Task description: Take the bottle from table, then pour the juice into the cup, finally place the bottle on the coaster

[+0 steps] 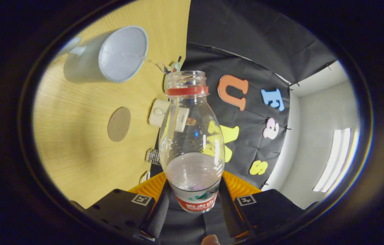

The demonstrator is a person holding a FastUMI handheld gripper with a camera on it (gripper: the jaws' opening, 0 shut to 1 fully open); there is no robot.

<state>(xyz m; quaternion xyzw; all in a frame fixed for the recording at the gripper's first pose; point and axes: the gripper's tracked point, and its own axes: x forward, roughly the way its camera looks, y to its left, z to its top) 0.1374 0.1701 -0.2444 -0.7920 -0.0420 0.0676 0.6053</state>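
While the bottle (pixel 192 136) lies tipped over on its side toward the cup (pixel 110 56), a thin clear stream runs from its open mouth across into the cup's rim, so the pour looks to be under way. Doing this step well likely means keeping the mouth lined up just above the cup's opening and raising the tilt slowly, since the liquid left sits low near the bottle's base and a sudden tip could send it past the rim onto the counter (pixel 76 143). The tongs (pixel 197 200) are closed on the bottle's lower body, one finger pressing each side near the label, with the neck and red ring reaching well ahead of them. A fingertip of the person shows just behind the tongs. Beyond the bottle, on the counter, the round brown coaster (pixel 119 124) lies bare, near a small pale box (pixel 159 112), and well apart from the cup; that is where the bottle should stand once the pouring ends.
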